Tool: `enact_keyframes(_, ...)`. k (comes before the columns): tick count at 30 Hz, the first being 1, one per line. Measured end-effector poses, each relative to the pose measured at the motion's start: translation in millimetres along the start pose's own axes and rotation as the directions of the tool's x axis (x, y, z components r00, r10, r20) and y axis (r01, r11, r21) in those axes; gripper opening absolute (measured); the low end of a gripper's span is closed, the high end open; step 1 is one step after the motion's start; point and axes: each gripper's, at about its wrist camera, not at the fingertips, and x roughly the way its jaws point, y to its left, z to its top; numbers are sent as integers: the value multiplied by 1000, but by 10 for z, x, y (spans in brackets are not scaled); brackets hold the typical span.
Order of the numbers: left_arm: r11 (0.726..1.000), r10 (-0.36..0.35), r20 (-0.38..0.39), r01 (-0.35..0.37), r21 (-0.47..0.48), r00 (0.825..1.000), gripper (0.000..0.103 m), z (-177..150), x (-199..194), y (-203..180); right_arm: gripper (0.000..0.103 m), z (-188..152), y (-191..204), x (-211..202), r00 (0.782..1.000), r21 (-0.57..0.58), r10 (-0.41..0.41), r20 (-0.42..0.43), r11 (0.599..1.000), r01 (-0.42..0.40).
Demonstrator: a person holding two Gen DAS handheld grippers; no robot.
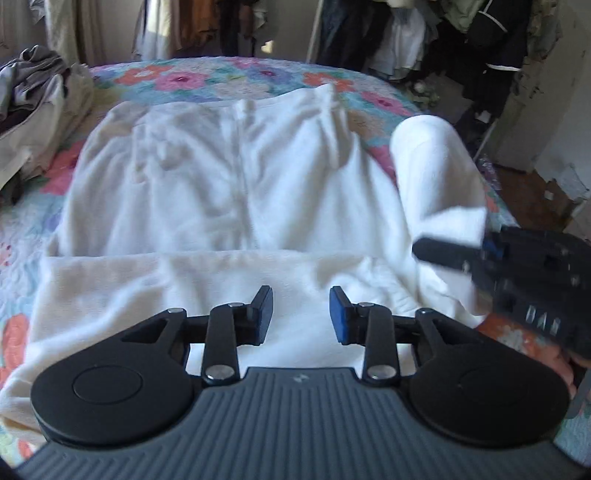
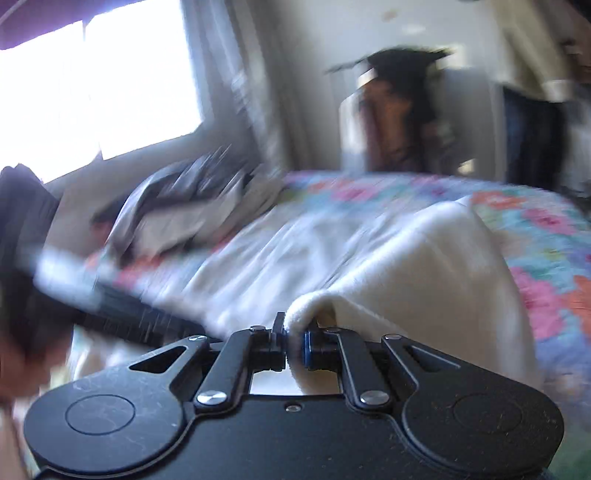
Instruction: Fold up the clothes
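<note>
Left gripper [image 1: 301, 315]: jaws spread, nothing between them, poised above the near folded edge of the garment.
Right gripper [image 2: 294, 341]: jaws pressed together on a fold of white fabric; in the left wrist view it [image 1: 517, 266] sits at the right, lifting that part up.
White fleece garment [image 1: 221, 177]: spread flat across the bed, near edge folded over, right portion raised in a hump.
Floral quilt [image 1: 192, 79]: covers the bed beneath the garment.
Clothes pile [image 1: 33, 96]: far left on the bed.
Hanging clothes [image 1: 461, 33]: beyond the bed.
</note>
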Motion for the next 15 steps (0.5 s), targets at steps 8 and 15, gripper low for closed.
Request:
enact_keyframes(8,990,-107,-1,106,-97,994,34,-446,194,412,18,-433,409,324,978,-74,-16,-210,997,0)
enact_keyframes(15,979,-144,3,143,-147,990,34,-559,335,427,47,-400,246,-221,991,123,-66,-118,989,81)
